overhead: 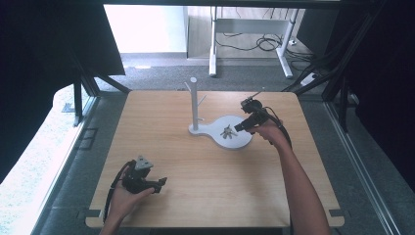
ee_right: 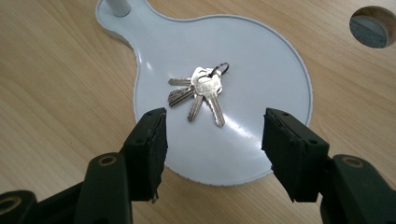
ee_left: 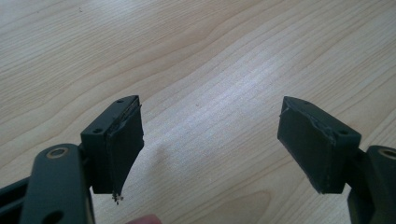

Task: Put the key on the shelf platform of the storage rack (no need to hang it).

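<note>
A bunch of silver keys (ee_right: 201, 93) on a ring lies flat on the round white dish (ee_right: 261, 70) that forms the base of a white peg stand (overhead: 194, 103). In the high view the keys (overhead: 227, 132) lie near the middle of the dish (overhead: 242, 142). My right gripper (ee_right: 212, 149) hovers just short of the keys, jaws open, nothing between them. It sits at the dish's right edge (overhead: 239, 128). My left gripper (overhead: 163, 182) rests near the table's front left. In its own view this left gripper (ee_left: 210, 140) stands open over bare wood.
The wooden table (overhead: 205, 196) has a round cable hole (ee_right: 371, 25) beyond the dish. The stand's pole carries short side pegs (overhead: 201, 100). Black frame posts stand around the table. A white desk frame and cables lie on the floor behind.
</note>
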